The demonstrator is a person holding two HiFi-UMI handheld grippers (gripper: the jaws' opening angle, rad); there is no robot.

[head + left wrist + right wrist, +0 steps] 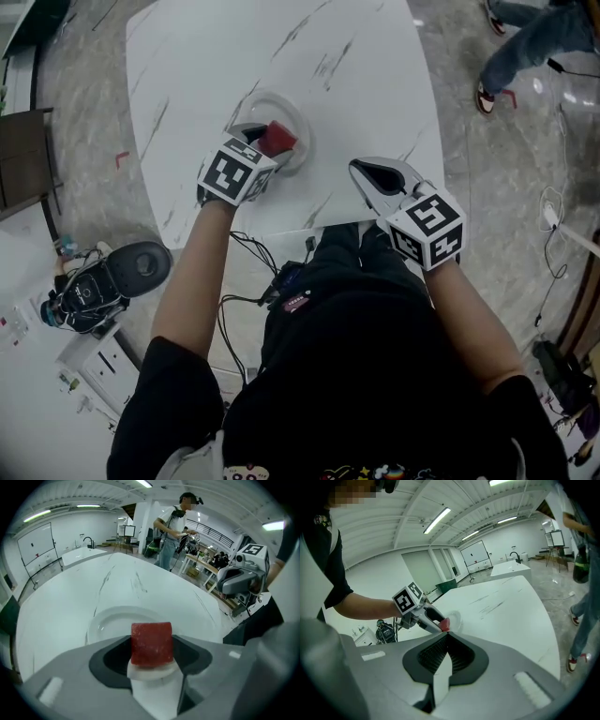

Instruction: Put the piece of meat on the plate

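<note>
A red cube of meat [277, 139] is clamped between the jaws of my left gripper [272, 142], just above the near rim of the white plate [292, 112] on the white marble table [356, 66]. In the left gripper view the meat [151, 643] fills the gap of the left gripper [151, 651], with the plate [110, 620] right behind and below it. My right gripper [367, 172] hovers over the table's near edge, right of the plate, jaws together and empty. The right gripper view shows the right gripper [447, 635], the left gripper [423, 615], the meat [445, 624] and the plate [456, 618].
A person [174, 527] stands beyond the table's far side; their legs [525, 47] show at the top right of the head view. A black device [108, 279] and white boxes sit on the floor at left. Cables [258, 272] hang at my waist.
</note>
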